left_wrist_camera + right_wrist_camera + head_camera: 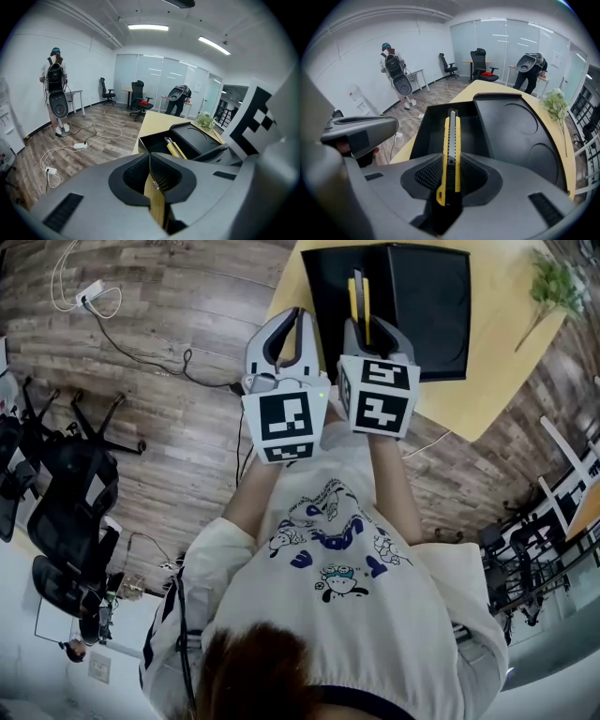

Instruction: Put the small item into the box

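With right gripper [451, 164] clamped on slim yellow-and-black plastic utility knife [452, 131], holds it tip-first over open black plastic box [429, 129] on yellow table [497, 352] for lowering in, left gripper [150, 157] closed, empty, alongside.

No lettering can be read anywhere (the marker cubes [286, 426] bear only black-and-white patterns).

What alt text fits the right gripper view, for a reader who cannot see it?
The right gripper holds a yellow utility knife between its jaws, pointing toward an open black box on a pale yellow table. The left gripper shows at the left edge, and office chairs stand far behind.
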{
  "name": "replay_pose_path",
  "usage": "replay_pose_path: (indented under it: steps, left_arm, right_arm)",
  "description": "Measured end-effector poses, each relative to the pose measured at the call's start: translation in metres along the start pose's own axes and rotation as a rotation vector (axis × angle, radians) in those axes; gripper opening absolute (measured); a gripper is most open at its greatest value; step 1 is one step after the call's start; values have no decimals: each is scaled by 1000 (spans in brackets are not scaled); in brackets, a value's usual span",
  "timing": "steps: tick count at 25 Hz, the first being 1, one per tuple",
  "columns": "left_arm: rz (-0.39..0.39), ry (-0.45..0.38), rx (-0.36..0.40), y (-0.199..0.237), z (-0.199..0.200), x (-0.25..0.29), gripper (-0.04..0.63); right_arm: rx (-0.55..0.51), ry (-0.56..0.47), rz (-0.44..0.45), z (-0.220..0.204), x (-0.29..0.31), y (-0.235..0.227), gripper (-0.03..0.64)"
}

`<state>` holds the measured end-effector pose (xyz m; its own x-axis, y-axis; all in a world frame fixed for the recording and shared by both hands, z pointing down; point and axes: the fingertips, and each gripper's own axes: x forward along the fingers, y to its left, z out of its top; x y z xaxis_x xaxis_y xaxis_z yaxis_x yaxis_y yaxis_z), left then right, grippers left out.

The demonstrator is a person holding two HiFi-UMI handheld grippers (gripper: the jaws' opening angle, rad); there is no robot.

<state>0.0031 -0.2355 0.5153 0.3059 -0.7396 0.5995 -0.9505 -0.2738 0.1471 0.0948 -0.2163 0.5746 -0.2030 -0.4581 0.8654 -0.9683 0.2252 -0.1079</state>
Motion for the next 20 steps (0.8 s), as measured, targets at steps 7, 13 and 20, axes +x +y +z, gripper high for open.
replay_pose_path:
  steps: [7,13,20]
  left_arm:
    - [10,21,-12,5,-7,5,23]
    - [12,26,-24,6,-5,9,23]
    - [16,31,-28,8,-7,9,23]
  right_arm:
    - [-5,132,-6,-11,15,1,130]
    - [1,218,-16,-15,24,0,130]
    - [-5,233,-36,-18,29,-2,132]
